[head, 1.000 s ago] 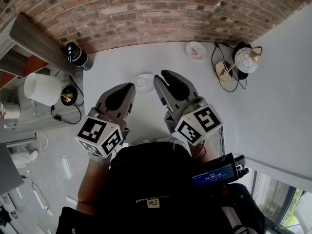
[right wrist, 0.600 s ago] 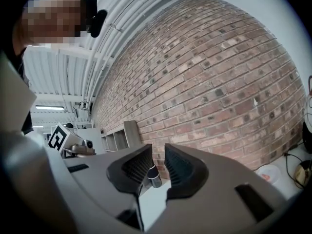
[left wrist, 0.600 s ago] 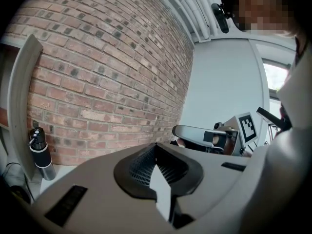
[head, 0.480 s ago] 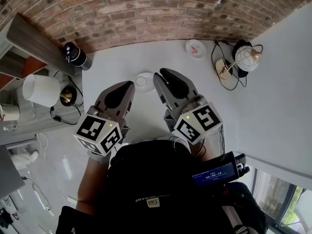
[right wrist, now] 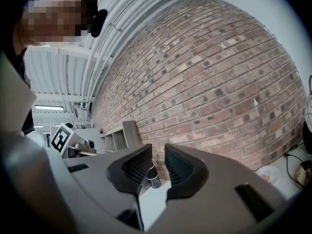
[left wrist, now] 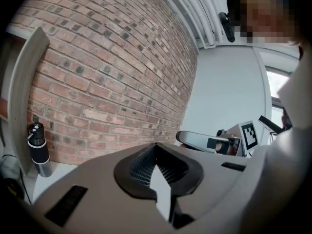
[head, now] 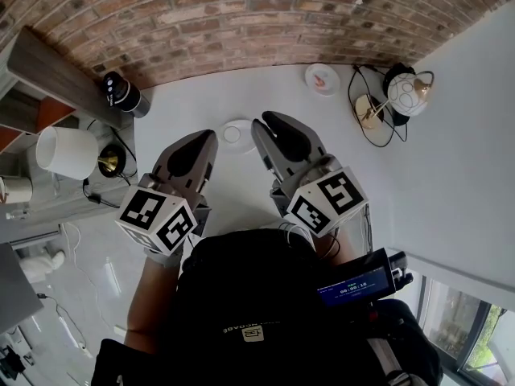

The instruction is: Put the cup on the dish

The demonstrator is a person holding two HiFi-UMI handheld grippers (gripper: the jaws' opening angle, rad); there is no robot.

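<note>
A white round piece with a small inner circle (head: 238, 135) lies on the white table (head: 265, 95), just beyond and between my two grippers. A second white round piece with a pink mark (head: 322, 79) sits farther back right, also seen as a shallow dish (right wrist: 269, 174). Which of the two is the cup I cannot tell from here. My left gripper (head: 211, 135) is shut and empty, its jaws pressed together (left wrist: 157, 147). My right gripper (head: 259, 125) is shut with only a thin slit between the pads (right wrist: 158, 152) and nothing in it. Both are held level above the table.
A black and silver bottle (head: 121, 92) stands at the back left by the brick wall (head: 241, 22). A brass lamp with a globe (head: 406, 95) and its cables sit at the back right. A white lampshade (head: 68, 149) and a wooden shelf (head: 48, 63) are left of the table.
My left gripper has drifted slightly to the left and rolled a little. The right gripper and both round pieces have stayed where they were.
</note>
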